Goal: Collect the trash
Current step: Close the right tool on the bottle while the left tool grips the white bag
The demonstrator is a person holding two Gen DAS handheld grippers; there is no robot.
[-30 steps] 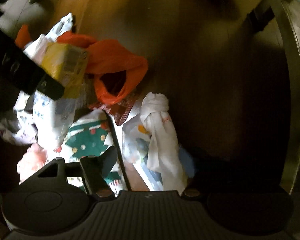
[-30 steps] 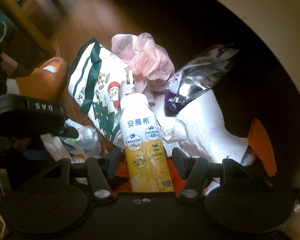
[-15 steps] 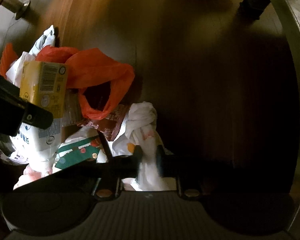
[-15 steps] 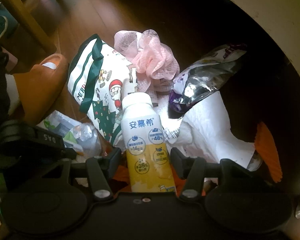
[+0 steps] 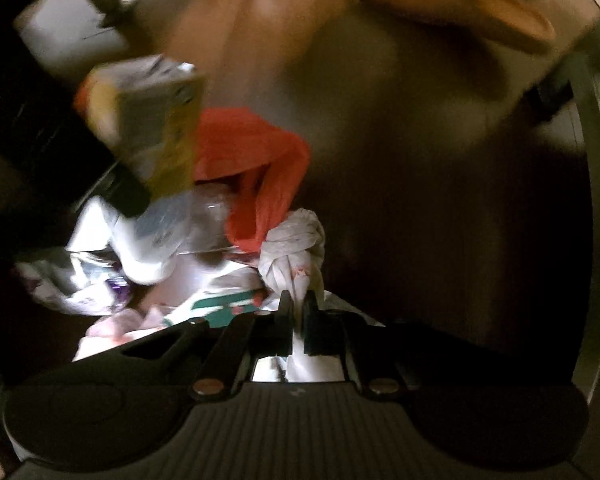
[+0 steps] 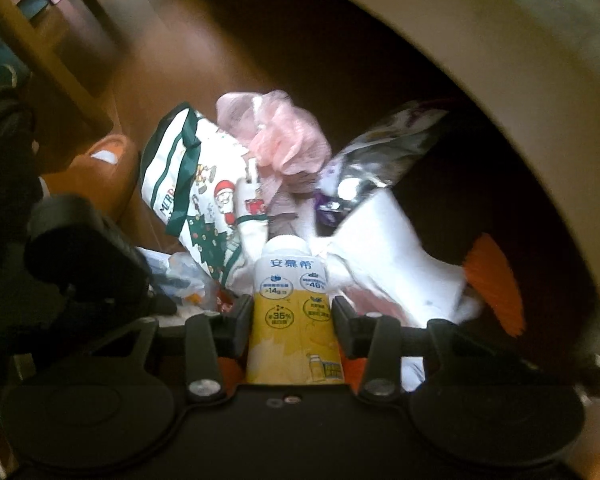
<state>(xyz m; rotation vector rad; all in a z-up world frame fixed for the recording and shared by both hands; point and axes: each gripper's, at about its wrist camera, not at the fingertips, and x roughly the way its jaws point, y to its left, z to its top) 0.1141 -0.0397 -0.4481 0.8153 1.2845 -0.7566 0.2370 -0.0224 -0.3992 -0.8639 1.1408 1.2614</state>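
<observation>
A heap of trash lies on the dark wooden floor. In the left wrist view my left gripper (image 5: pixel 298 312) points straight down and is shut on a white knotted bag (image 5: pixel 296 248), pinching it just below the knot. In the right wrist view my right gripper (image 6: pixel 292 318) has a yellow-and-white drink bottle (image 6: pixel 294 304) between its fingers. The jaws are still closing and both pads touch the bottle's sides. The left wrist view shows that same bottle (image 5: pixel 156 128) blurred and raised above the heap. Beside it lies an orange plastic bag (image 5: pixel 260 168).
In the heap are a Christmas-print bag (image 6: pixel 196 184), a pink mesh puff (image 6: pixel 288 140), a silver foil wrapper (image 6: pixel 380 160) and white paper (image 6: pixel 392 264). An orange slipper (image 6: pixel 100 168) and a wooden chair leg (image 6: pixel 40 48) stand left. A pale curved furniture edge (image 6: pixel 500 60) runs along the right.
My left gripper went from open to shut on the white knotted bag and lifted a little. The right gripper's jaws narrowed onto the bottle, and it rose with the bottle.
</observation>
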